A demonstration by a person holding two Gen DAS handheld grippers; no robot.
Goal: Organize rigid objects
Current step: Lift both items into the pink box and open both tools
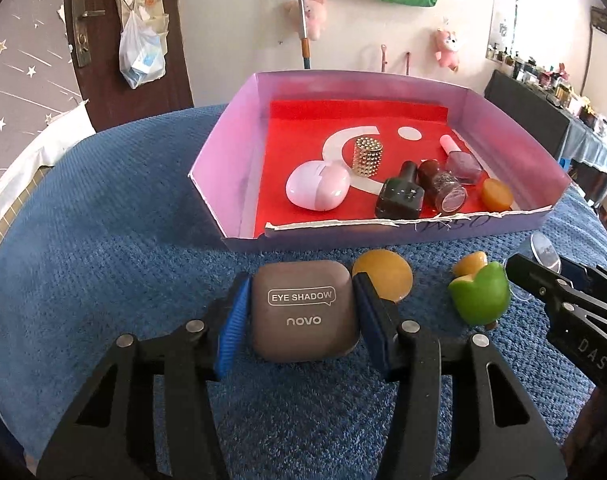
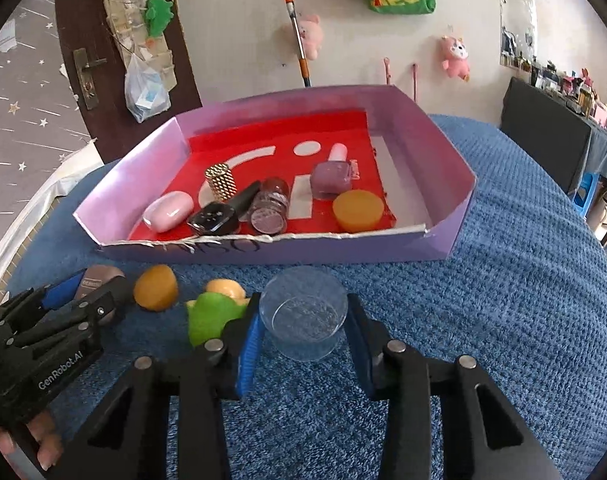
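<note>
Your left gripper [image 1: 301, 310] is clamped on the eye shadow case [image 1: 303, 309], both pads pressed to its sides, the case resting on the blue cloth [image 1: 103, 248] just in front of the tray [image 1: 223, 160]. Your right gripper [image 2: 303, 322] has its pads tight against the clear cup [image 2: 303, 312], which stands upright on the cloth, also just in front of the tray's near wall.

Between those two, still in front of the tray: an orange disc [image 1: 383, 280] touching the far right corner of the eye shadow case, a green piece [image 1: 481, 298] beside it, and a small yellow piece [image 1: 469, 264] tucked just behind the green one, nearer the tray.

Inside the tray, on its red floor: a pink case [image 1: 317, 190] towards the left, a gold studded cylinder [image 1: 367, 157] standing just behind it, a dark nail polish bottle [image 1: 401, 196] lying near the front wall, a glittery bottle [image 1: 441, 186] lying right beside that, a mauve bottle with a pink cap [image 1: 461, 162] behind them, and another orange disc [image 1: 497, 195] in the front right corner area, close to the torn front edge.

At the bottom left of the right wrist view you can see your fingers [image 2: 43, 444] wrapped under the left gripper's body.
</note>
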